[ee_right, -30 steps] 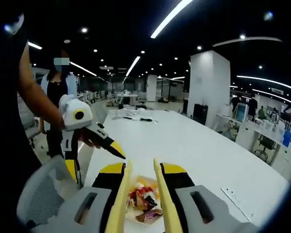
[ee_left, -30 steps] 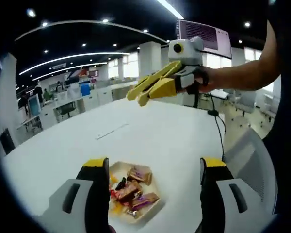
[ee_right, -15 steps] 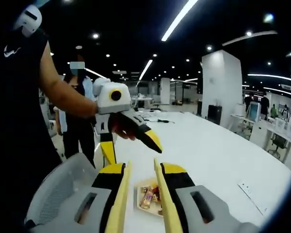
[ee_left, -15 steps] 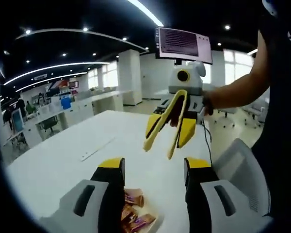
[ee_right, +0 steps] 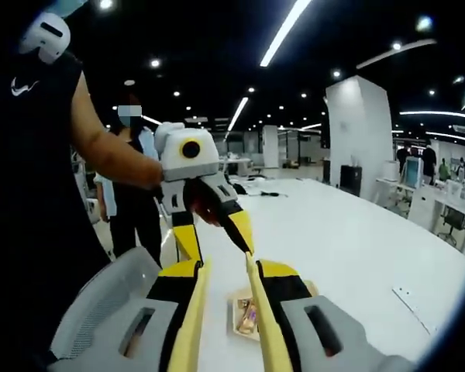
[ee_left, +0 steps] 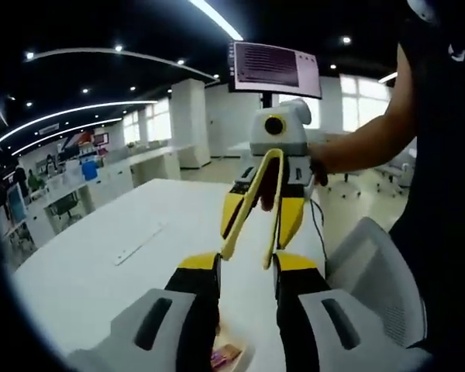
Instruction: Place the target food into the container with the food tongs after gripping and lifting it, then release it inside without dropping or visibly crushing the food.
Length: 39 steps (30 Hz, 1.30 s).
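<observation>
My right gripper (ee_right: 229,270) is shut on the yellow food tongs (ee_right: 195,318), whose two arms run forward along its jaws and stand apart. Below them a pale tray (ee_right: 239,298) of wrapped snacks (ee_right: 248,316) lies on the white table (ee_right: 349,240). In the left gripper view the right gripper (ee_left: 262,225) comes in from above with the tongs (ee_left: 246,209) pointing down. Their tips reach the tips of my left gripper (ee_left: 246,263), which is open with a narrow gap. I cannot tell whether they touch. The snacks (ee_left: 226,355) peek out low between the left jaws. The left gripper (ee_right: 217,236) faces the right one.
A grey mesh chair (ee_left: 364,263) (ee_right: 101,294) stands at the table's near edge beside the person holding the grippers. A screen (ee_left: 275,68) hangs behind. Another person (ee_right: 132,178) stands further back. A thin strip (ee_left: 136,244) lies on the table.
The two grippers have come together, the tongs swinging from level to tips-down at the left jaws. My left jaws have narrowed. Both views rose, so the tray shows lower and smaller.
</observation>
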Available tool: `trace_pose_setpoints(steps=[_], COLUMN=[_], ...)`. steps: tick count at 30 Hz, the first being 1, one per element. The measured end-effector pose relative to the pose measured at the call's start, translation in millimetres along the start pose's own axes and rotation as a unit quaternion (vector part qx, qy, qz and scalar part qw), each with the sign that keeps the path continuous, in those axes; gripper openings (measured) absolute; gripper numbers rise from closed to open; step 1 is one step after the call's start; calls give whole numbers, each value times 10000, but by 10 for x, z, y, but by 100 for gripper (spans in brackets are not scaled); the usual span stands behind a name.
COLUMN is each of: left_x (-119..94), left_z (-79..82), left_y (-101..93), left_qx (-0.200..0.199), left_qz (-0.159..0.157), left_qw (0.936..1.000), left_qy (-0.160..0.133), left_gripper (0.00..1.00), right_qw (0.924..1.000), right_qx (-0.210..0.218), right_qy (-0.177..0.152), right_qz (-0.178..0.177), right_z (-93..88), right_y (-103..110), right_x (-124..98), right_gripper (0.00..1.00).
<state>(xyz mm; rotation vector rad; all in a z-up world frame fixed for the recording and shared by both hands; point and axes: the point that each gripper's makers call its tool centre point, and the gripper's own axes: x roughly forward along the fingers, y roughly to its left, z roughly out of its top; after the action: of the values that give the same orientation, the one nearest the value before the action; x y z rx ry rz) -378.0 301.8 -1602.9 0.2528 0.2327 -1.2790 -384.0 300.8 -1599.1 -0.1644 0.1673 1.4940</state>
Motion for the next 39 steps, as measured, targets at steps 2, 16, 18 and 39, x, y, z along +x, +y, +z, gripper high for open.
trace_pose_setpoints(steps=[2,16,18,39], left_x=[1,15,-7,-164], left_z=[-5,3,16,-13], left_y=[-6,-74,-88,10], left_qx=[31,234,228,282], left_qz=[-43,-229,-288,-72], left_qw=[10000,9993,9992,9986], left_qy=[29,186,175,446], left_gripper=[26,23,21,1], right_qw=[10000,9997,9996,9985], right_qx=[-39,-13,0,533], right_qy=[-23,-151,-156,30], right_qz=[83,203,238,-82], right_z=[22,58,62,44], right_y=[33,67,87,-2], right_x=[13,53,53,-151], right_gripper=[27,26,26,27])
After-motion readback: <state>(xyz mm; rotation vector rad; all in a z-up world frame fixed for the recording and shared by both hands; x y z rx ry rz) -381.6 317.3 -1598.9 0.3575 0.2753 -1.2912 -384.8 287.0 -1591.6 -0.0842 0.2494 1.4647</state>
